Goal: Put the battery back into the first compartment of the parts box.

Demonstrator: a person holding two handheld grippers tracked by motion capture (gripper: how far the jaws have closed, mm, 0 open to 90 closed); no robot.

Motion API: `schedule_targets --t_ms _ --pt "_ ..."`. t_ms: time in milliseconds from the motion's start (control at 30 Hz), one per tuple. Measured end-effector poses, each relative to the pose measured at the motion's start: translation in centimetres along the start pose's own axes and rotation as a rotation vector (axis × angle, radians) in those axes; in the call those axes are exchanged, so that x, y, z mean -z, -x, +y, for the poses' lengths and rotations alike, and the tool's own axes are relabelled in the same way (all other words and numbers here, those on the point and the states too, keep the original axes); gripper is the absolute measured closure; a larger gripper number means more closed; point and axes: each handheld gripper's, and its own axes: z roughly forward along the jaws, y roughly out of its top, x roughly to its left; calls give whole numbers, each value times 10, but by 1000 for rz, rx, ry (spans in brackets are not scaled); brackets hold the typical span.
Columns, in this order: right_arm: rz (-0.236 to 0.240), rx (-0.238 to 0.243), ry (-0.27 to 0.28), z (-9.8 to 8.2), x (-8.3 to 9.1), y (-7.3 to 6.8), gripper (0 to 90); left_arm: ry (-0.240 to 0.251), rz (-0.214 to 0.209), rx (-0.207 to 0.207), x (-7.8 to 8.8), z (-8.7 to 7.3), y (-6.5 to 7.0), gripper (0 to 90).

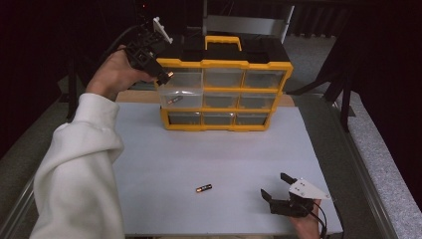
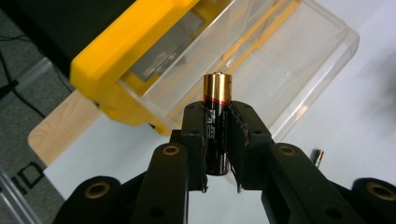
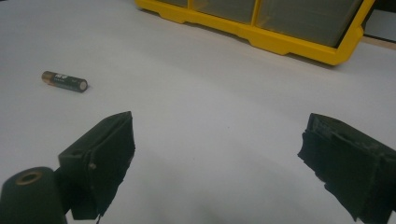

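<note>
clamped on a battery (image 2: 217,122) above the pulled-out clear drawer (image 2: 299,60), left gripper (image 2: 217,140) could release early, dropping it outside.

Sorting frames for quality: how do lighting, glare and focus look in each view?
High view: dim, black surroundings, soft detail. Left gripper view: battery sharp, glare streaks on the clear drawer. Right gripper view: even light, near jaws blurred, loose battery legible.

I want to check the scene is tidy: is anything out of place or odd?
One drawer of the yellow organizer is pulled out, and a loose battery lies alone on the white mat. Nothing looks damaged or spilled.
</note>
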Motion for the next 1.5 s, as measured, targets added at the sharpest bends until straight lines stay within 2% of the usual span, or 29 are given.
schedule_targets --t_ms 33,67,100,133,200,300,467,567,767,967,1067,1200,1333,1467,1500 --pt "0 0 0 0 0 0 93 26 14 16 1 1 -1 618" --pt "0 0 0 0 0 0 93 26 14 16 1 1 -1 498" --pt "-1 -1 0 0 0 0 93 62 19 59 3 2 -3 498" --pt "-1 -4 1 0 1 0 93 72 31 74 5 1 -4 283" --pt "0 -3 2 0 1 0 93 69 55 95 7 -1 -7 163" --pt "0 -3 0 0 1 0 93 59 81 121 8 -7 -13 106" --pt "-1 0 1 0 0 0 93 35 119 158 7 -21 -23 94" --pt "0 0 1 0 0 0 93 41 134 177 10 -30 -31 99" --pt "-1 -1 1 0 0 0 93 39 163 249 8 -56 -51 107" --pt "-2 -2 1 0 0 0 93 13 187 322 -6 -86 -71 113" --pt "0 -3 -1 0 0 -1 93 -1 187 344 -15 -100 -78 118" --pt "-1 -2 -2 0 -1 -1 93 -32 189 352 -30 -115 -81 118" --pt "0 -3 0 0 0 -1 92 -59 181 337 -47 -128 -80 120" --pt "0 -1 0 0 0 -1 93 -73 167 338 -66 -140 -77 119" --pt "0 0 1 0 0 -1 93 -82 167 325 -71 -143 -75 119"
